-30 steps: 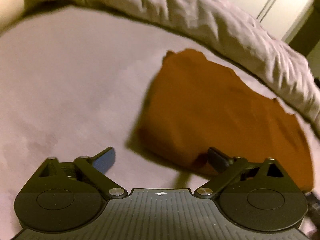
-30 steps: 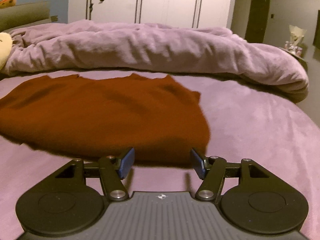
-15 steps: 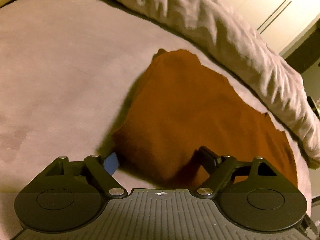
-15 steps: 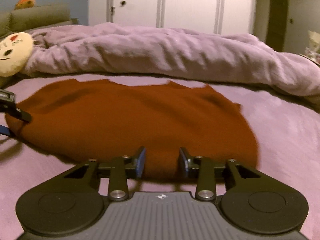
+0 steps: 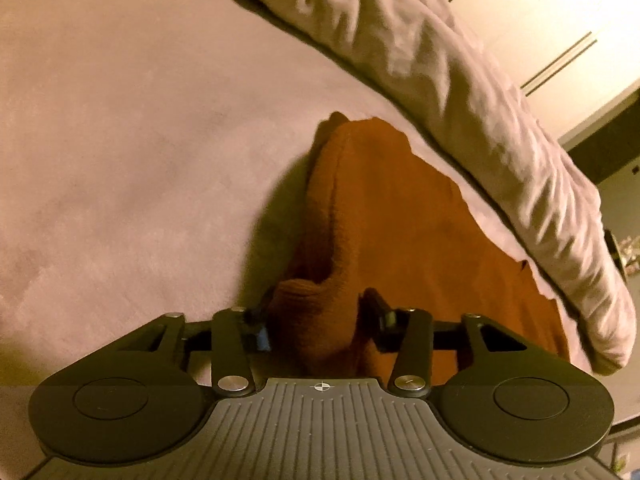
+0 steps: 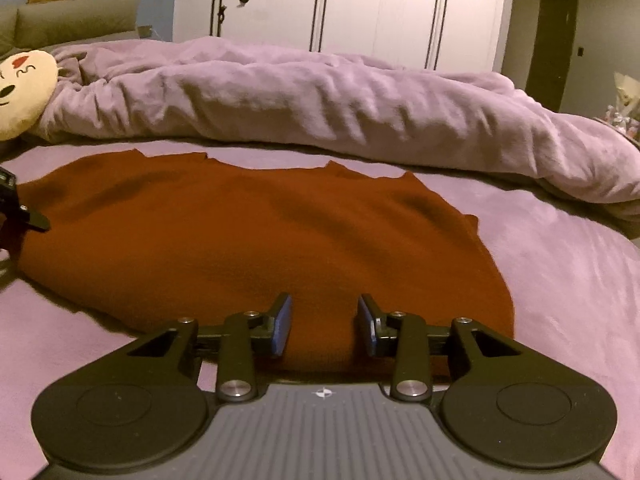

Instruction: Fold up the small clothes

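While the rust-brown garment (image 6: 256, 240) lies flat on the bed (image 6: 560, 272), bunched cloth is pinched by the left hand-held gripper (image 5: 316, 320), just closed; cloth sits between the right hand-held gripper's (image 6: 323, 322) half-closed jaws, contact unclear; both edges should be lifted together.

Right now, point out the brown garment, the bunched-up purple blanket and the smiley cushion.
brown garment (image 6: 256, 240): right wrist view, middle of the spread cloth.
purple blanket (image 6: 320, 104): right wrist view, crumpled top of the heap.
smiley cushion (image 6: 20, 92): right wrist view, its cream face at the left edge.
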Motion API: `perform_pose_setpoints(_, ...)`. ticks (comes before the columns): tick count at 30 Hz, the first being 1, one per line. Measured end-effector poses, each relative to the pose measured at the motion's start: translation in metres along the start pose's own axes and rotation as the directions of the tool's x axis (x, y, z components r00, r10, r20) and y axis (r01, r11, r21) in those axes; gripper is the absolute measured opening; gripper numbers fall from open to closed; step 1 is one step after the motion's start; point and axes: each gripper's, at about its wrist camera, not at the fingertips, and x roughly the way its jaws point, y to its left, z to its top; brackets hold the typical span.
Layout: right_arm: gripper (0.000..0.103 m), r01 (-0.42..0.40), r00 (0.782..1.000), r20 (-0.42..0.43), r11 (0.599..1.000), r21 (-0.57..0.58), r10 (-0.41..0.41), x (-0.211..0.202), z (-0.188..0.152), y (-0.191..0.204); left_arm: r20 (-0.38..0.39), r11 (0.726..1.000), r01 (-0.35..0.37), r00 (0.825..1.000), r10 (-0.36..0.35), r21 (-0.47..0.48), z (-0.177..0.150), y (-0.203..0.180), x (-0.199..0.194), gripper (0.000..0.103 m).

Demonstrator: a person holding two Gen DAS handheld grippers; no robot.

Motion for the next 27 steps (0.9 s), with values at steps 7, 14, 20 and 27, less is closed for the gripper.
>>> perform_pose_setpoints(7,0.029,-0.069,0.997,0.032,0.996,-0.064,0.071,0.001,0.007,0.036,-0.011,1.0,0.002,1.0,-0.002,0.014,0.001,-0.009,0.007,0.065)
perform_pose_setpoints(14,0.029,-0.052,0.998,0.008,0.972,-0.231,0.055,0.02,0.0,0.063,-0.036,1.0,0.008,0.999,-0.008,-0.003,0.009,-0.008,0.007,0.027)
perform_pose_setpoints(20,0.029,-0.054,0.998,0.021,0.995,-0.086,0.056,-0.002,0.004,0.035,0.015,0.997,0.058,0.998,-0.059,0.05,0.014,-0.025,-0.013,0.025)
perform_pose_setpoints(27,0.031,0.006,1.0,0.023,0.998,0.066,-0.008,-0.025,-0.016,-0.011,0.064,0.981,0.118,0.99,-0.129,0.153,0.019,-0.074,-0.042,0.024)
